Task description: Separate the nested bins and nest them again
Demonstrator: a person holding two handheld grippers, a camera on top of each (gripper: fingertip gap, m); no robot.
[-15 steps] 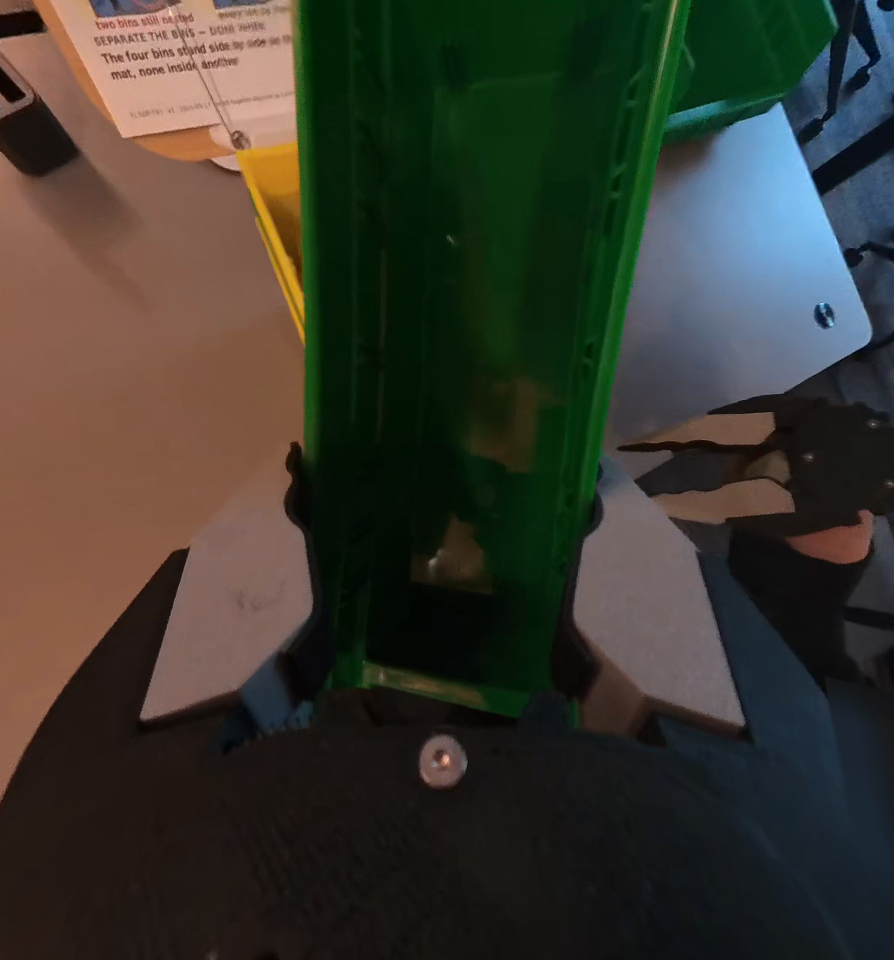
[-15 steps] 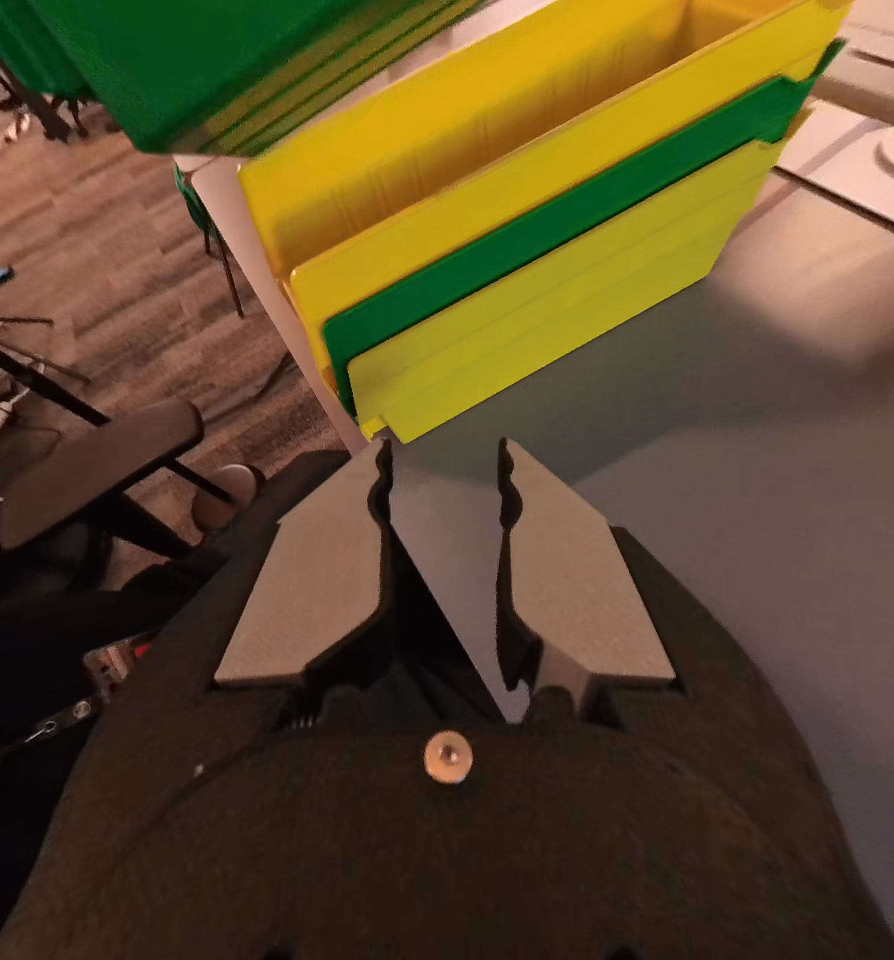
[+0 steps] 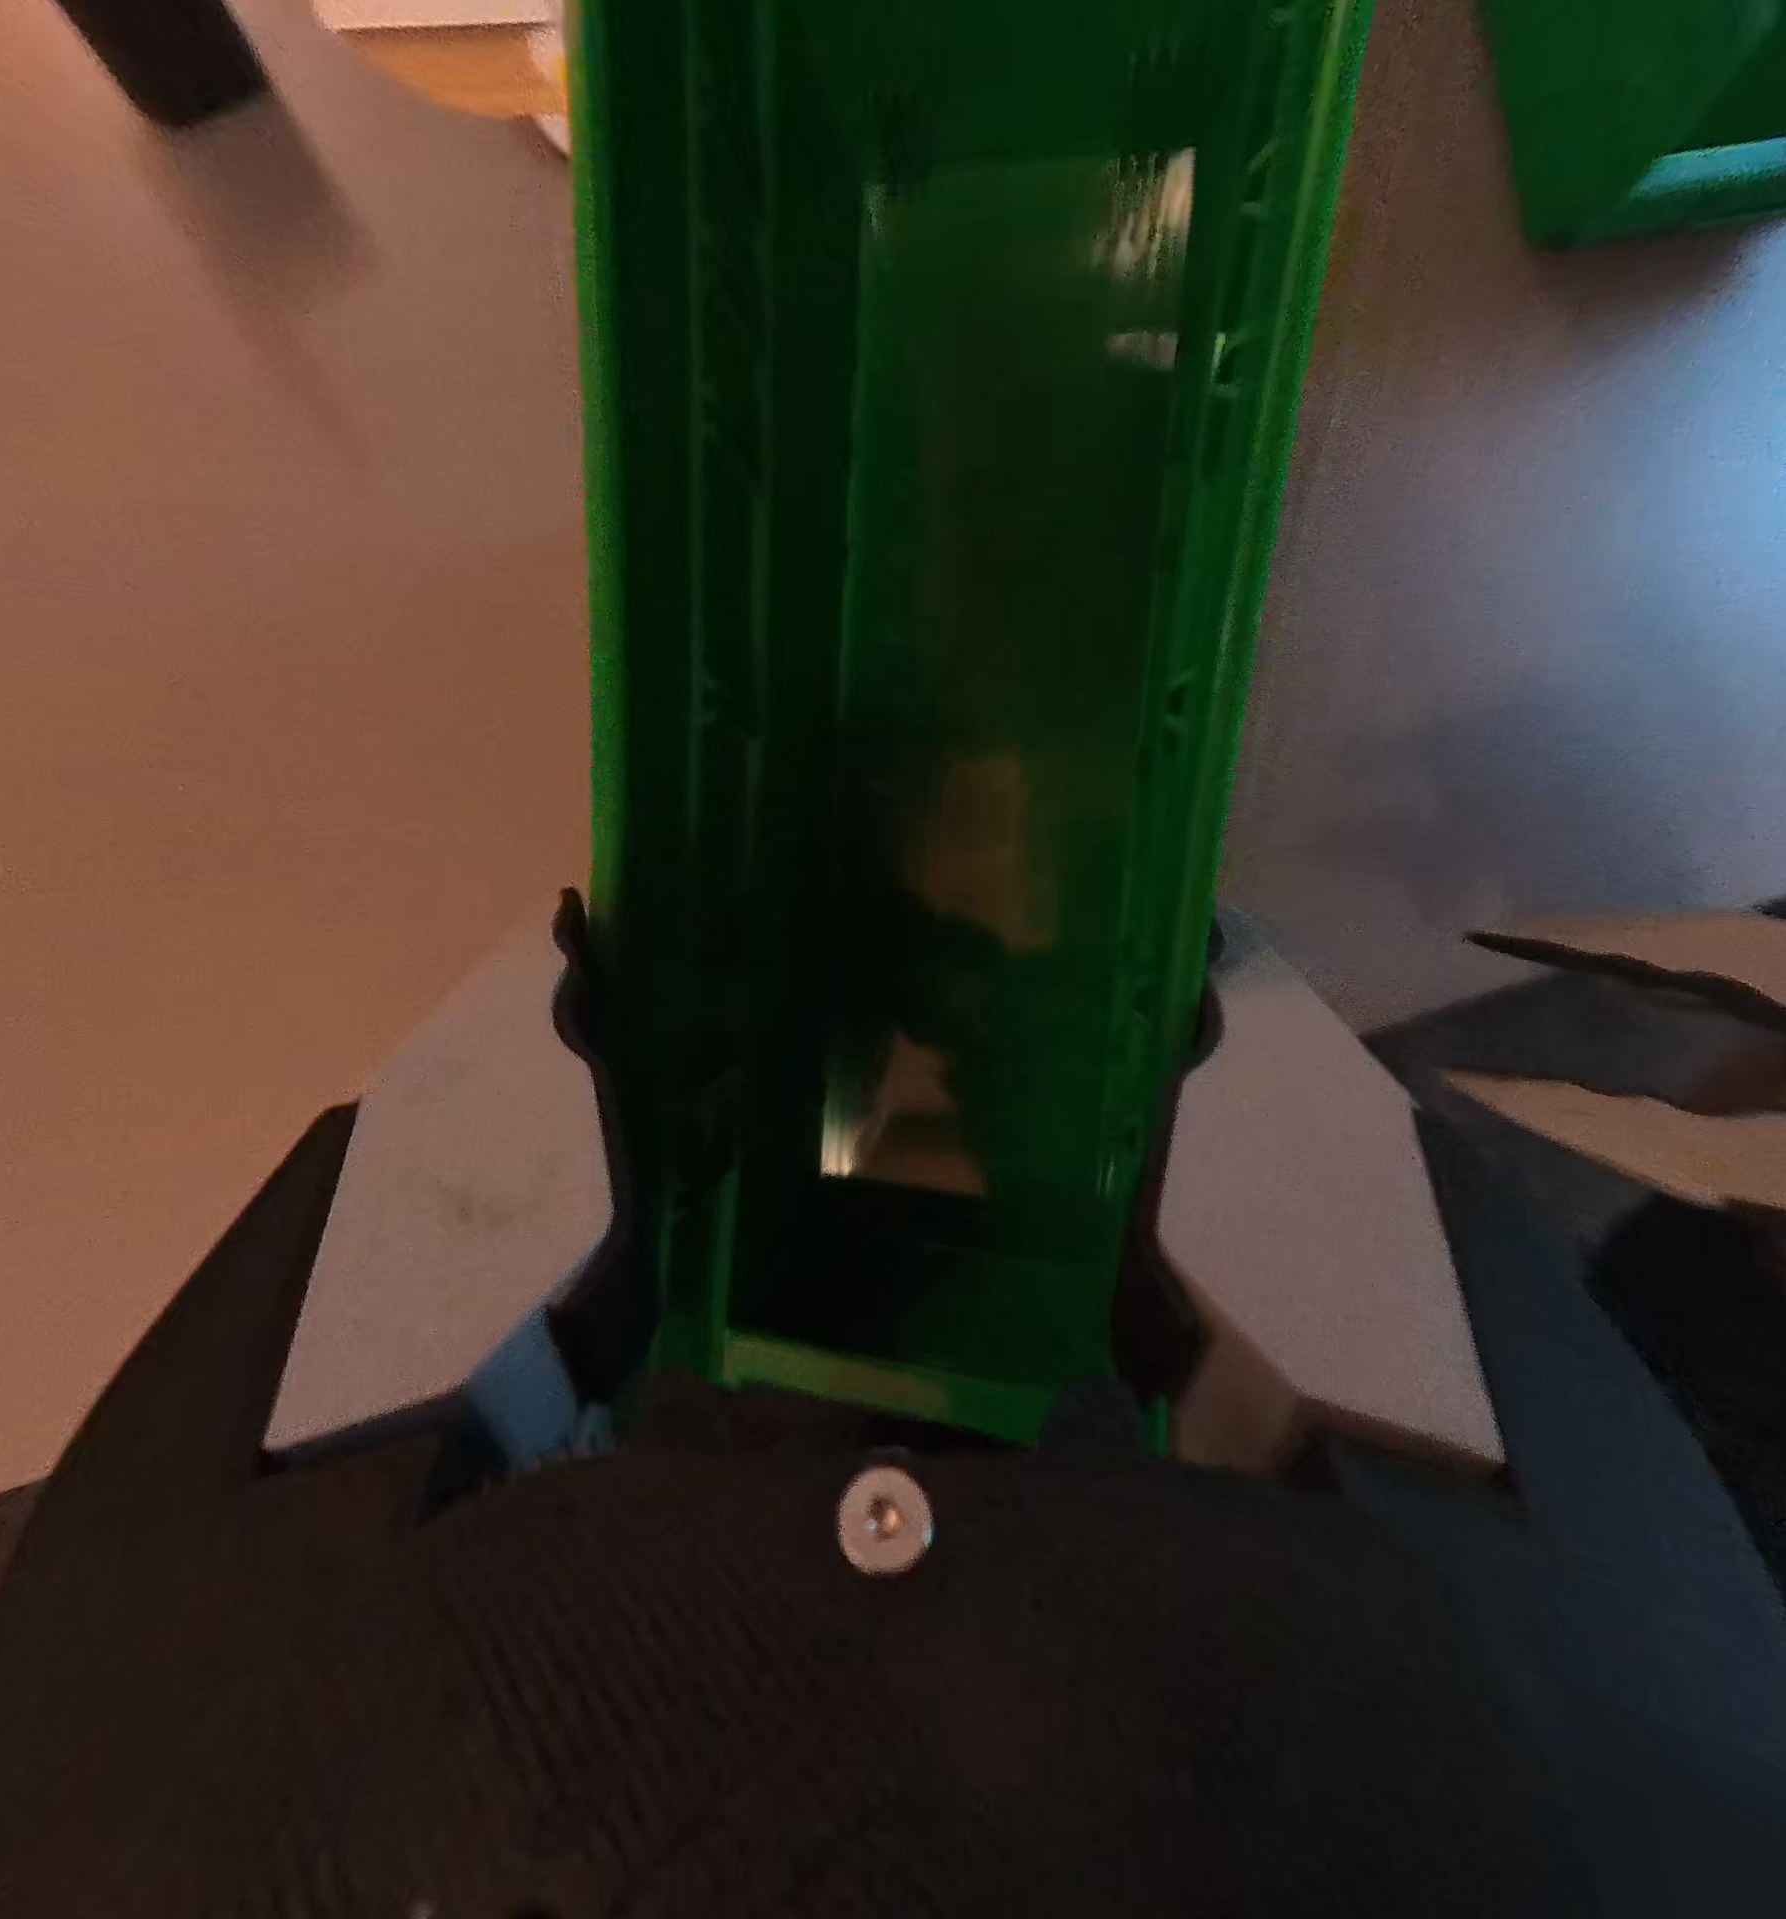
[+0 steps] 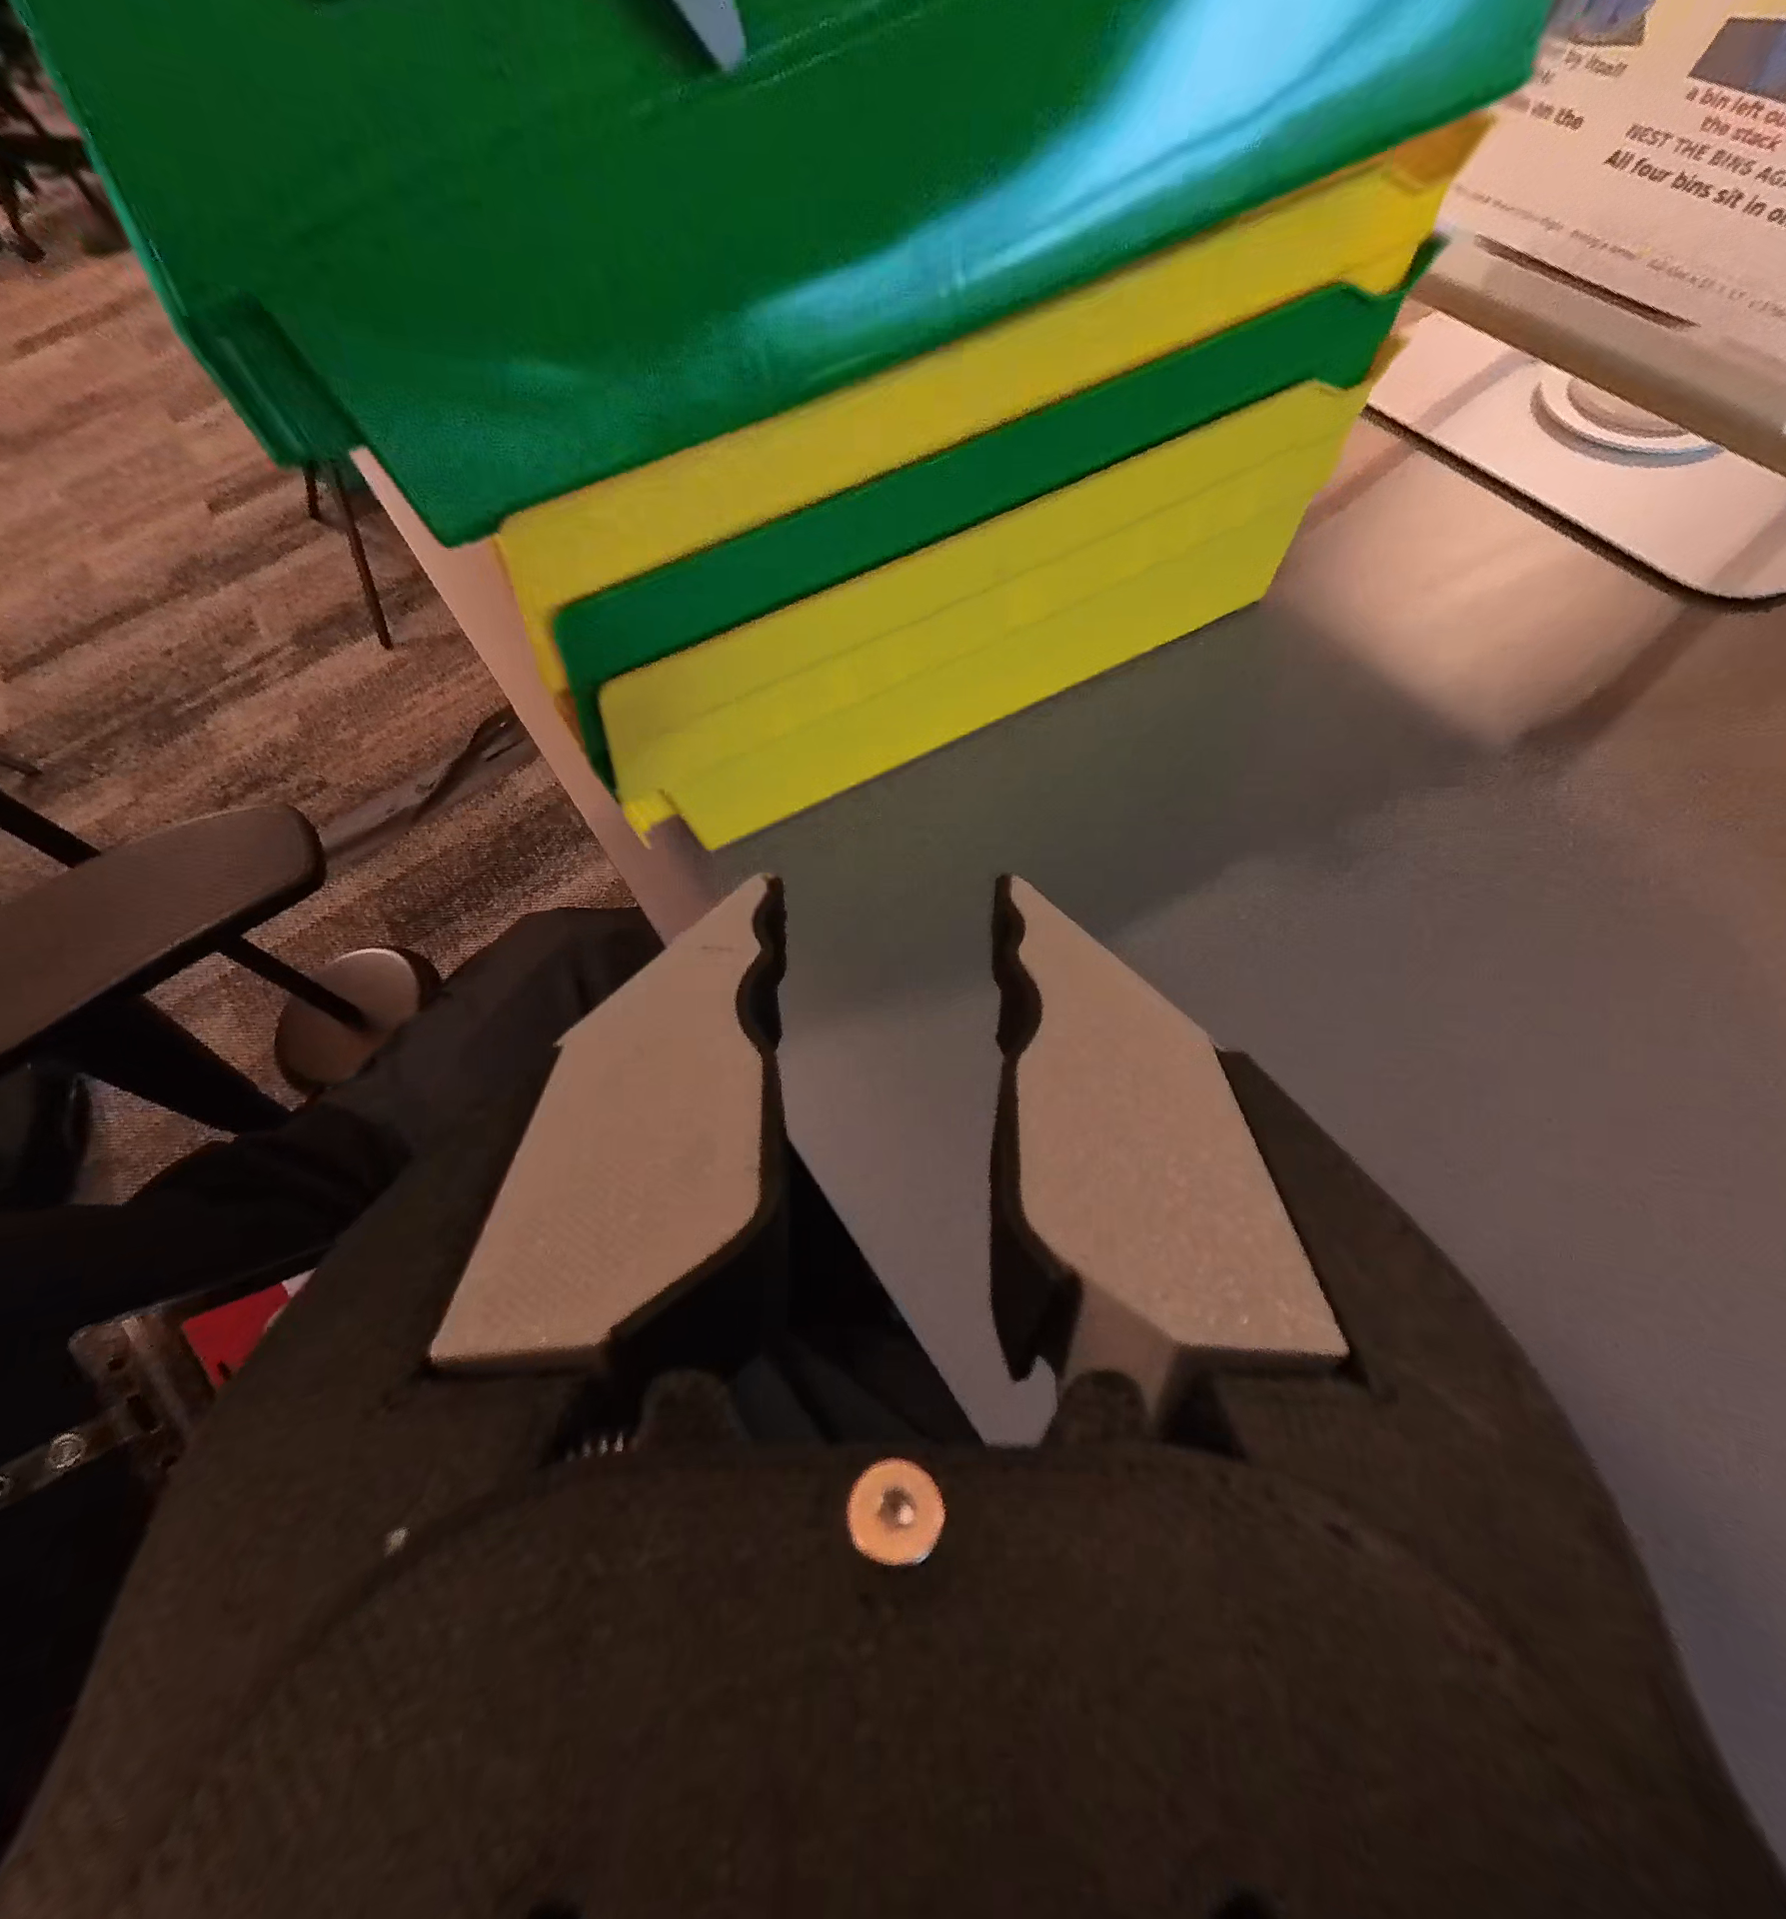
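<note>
My left gripper is shut on a wall of a green bin, which fills the middle of the left wrist view. In the right wrist view this green bin hangs tilted over a nested stack by the table's left edge. The stack is a yellow bin inside a green bin inside a yellow bin. The held bin hides the stack's opening. My right gripper is open and empty, low over the table just in front of the stack. It also shows at the right edge of the left wrist view.
A printed sheet on a white stand base sits behind the stack to the right. The grey table ends just left of the stack; a black chair and carpet lie below. A black object stands at the back left.
The green bin in my left gripper has moved over the stack and now covers the top yellow bin's opening. My right gripper stays open in about the same place.
</note>
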